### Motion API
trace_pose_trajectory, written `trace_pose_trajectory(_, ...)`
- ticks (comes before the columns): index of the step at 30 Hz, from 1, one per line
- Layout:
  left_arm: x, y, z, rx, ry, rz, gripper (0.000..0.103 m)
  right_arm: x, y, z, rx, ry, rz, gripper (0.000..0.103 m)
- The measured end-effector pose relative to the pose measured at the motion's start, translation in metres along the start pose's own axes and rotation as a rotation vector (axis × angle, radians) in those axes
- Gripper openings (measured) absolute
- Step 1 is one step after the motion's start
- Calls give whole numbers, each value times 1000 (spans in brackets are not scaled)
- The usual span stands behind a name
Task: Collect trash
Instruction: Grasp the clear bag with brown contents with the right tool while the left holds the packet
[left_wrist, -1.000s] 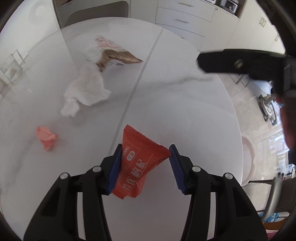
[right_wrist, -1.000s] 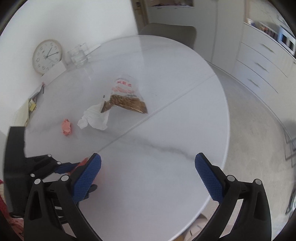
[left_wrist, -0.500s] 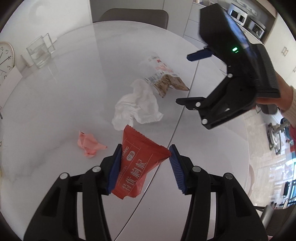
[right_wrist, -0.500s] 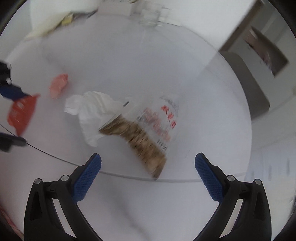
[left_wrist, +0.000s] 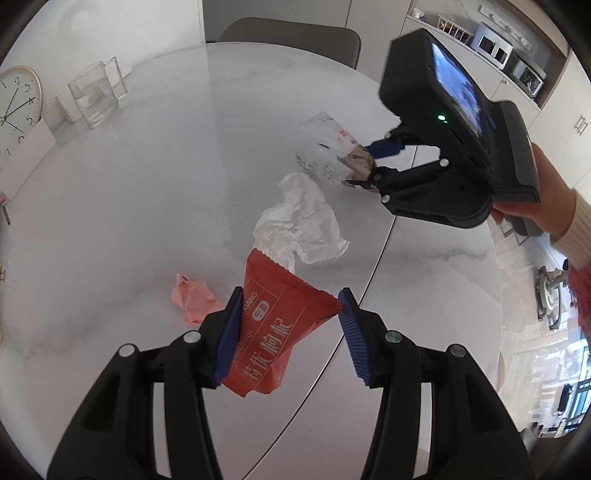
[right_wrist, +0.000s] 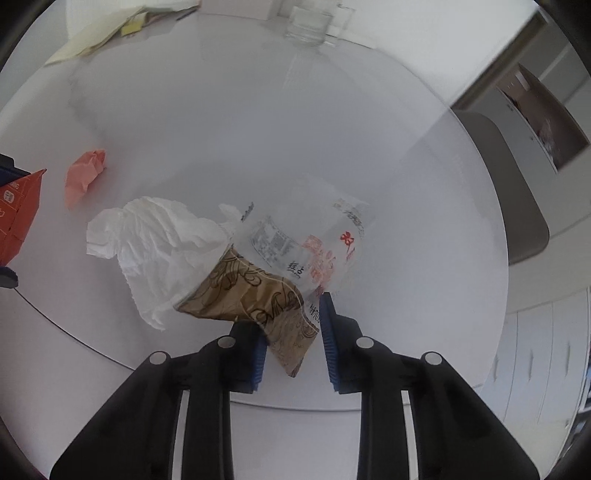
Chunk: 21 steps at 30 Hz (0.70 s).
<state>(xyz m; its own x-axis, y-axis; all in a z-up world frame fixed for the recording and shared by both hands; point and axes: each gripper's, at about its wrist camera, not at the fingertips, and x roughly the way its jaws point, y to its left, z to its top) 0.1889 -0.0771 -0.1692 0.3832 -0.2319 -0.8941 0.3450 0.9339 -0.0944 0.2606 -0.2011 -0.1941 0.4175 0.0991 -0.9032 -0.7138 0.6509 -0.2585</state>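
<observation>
My left gripper (left_wrist: 288, 332) is shut on a red snack wrapper (left_wrist: 269, 332), held just above the white table (left_wrist: 166, 166). The wrapper also shows at the left edge of the right wrist view (right_wrist: 18, 214). A clear snack bag (right_wrist: 295, 251) with a brown printed end lies further back. My right gripper (right_wrist: 291, 325) has that brown end between its pads, and its jaws are closing on it. In the left wrist view the right gripper (left_wrist: 371, 160) pinches the snack bag (left_wrist: 328, 147). A crumpled white tissue (left_wrist: 299, 218) (right_wrist: 159, 240) and a pink paper wad (left_wrist: 192, 299) (right_wrist: 85, 173) lie loose on the table.
A glass container (left_wrist: 94, 96) (right_wrist: 308, 18) stands at the table's far side, beside a clock (left_wrist: 16, 103) and papers (right_wrist: 103, 26). A grey chair (left_wrist: 288, 37) is tucked in behind the table. A person's hand (left_wrist: 546, 206) holds the right gripper. White drawers line the wall.
The right gripper swung over the table and came down at the snack bag, and its jaws went from wide open to pinching the brown end. The left gripper rolled, still holding the red wrapper.
</observation>
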Motion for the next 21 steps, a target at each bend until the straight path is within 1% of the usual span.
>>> trace_pose_trajectory(3, -4, -4, -1, 3, -9, -6, 50, -12, -5, -11, 96, -25, 8, 22)
trace_pose_trajectory(6, -8, -6, -1, 5, -20, -18, 50, -31, -10, -26, 229, -70, 26, 21)
trace_pose_trajectory(10, -16, -10, -5, 11, -29, -31, 50, -67, -13, -50, 403, -143, 66, 21)
trace_pose_trajectory(13, -27, -15, -9, 18, -41, -43, 50, -92, -8, -66, 488, -193, 81, 21)
trace_pose_trajectory(18, -49, -31, -20, 59, -60, -80, 50, -144, 18, -96, 646, -282, 88, 21)
trace_pose_trajectory(21, -63, -46, -28, 95, -69, -107, 50, -170, 35, -115, 707, -300, 65, 21)
